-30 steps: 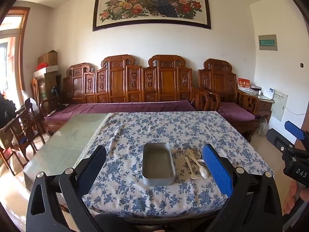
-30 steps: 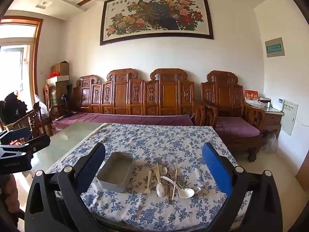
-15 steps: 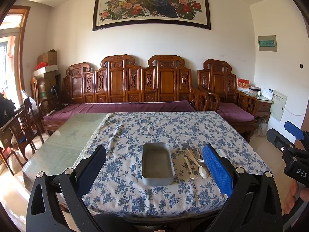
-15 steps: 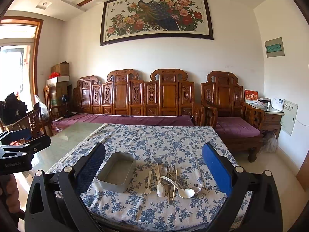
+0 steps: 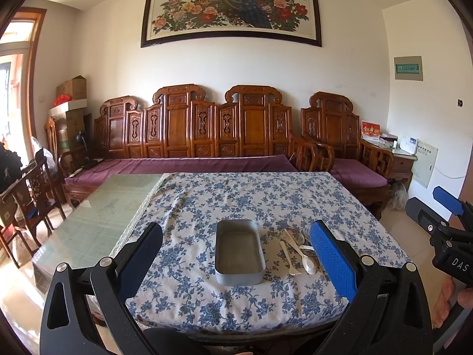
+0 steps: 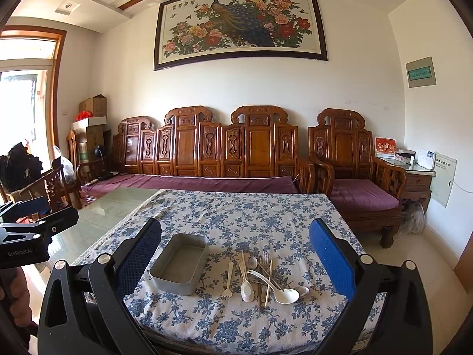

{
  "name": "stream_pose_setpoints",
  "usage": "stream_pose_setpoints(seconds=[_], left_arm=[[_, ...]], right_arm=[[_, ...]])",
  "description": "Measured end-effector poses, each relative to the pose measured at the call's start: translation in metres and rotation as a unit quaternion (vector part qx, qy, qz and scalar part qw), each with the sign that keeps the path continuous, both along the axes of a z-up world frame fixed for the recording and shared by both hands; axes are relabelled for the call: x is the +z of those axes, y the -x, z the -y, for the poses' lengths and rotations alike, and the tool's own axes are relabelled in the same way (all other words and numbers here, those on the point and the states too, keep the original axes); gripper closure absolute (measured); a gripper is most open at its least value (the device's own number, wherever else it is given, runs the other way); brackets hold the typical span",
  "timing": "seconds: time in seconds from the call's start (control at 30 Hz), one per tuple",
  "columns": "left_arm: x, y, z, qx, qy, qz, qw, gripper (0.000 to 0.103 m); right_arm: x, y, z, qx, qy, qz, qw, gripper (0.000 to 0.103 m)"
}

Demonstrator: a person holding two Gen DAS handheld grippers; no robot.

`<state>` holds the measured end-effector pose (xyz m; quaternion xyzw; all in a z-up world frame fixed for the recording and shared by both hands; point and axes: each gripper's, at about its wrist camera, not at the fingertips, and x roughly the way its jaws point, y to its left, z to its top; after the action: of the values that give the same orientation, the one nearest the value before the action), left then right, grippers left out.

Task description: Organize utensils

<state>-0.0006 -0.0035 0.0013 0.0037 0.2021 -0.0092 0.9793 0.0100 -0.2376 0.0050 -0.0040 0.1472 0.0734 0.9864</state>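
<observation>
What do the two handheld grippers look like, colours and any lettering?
Both are matte black frames with silver bolts and textured blue pads lining the jaws. The left gripper reads "GenRobot.AI" on its side; the right gripper shows white "DAS". A bare hand holds it.

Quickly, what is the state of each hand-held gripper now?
Left hand-held gripper: open, holding nothing.
Right hand-held gripper: open, holding nothing.

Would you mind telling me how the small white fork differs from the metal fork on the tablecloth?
The small white fork looks like pale plastic, while the metal fork is shiny steel. The white fork lies alone beside the metal tray; the metal fork sits within the pile of spoons. Their tines point opposite ways. Both lie flat, outside the tray.
</observation>
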Motion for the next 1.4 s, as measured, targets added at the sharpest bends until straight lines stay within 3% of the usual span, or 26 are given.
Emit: stream_pose_setpoints(seconds=[1.4], left_arm=[[0.0032, 0.003, 0.0036, -0.007, -0.002, 0.0, 1.0, 0.006]], right_arm=[[0.0094, 0.0023, -0.0006, -0.001, 0.001, 0.005, 1.0, 0.002]])
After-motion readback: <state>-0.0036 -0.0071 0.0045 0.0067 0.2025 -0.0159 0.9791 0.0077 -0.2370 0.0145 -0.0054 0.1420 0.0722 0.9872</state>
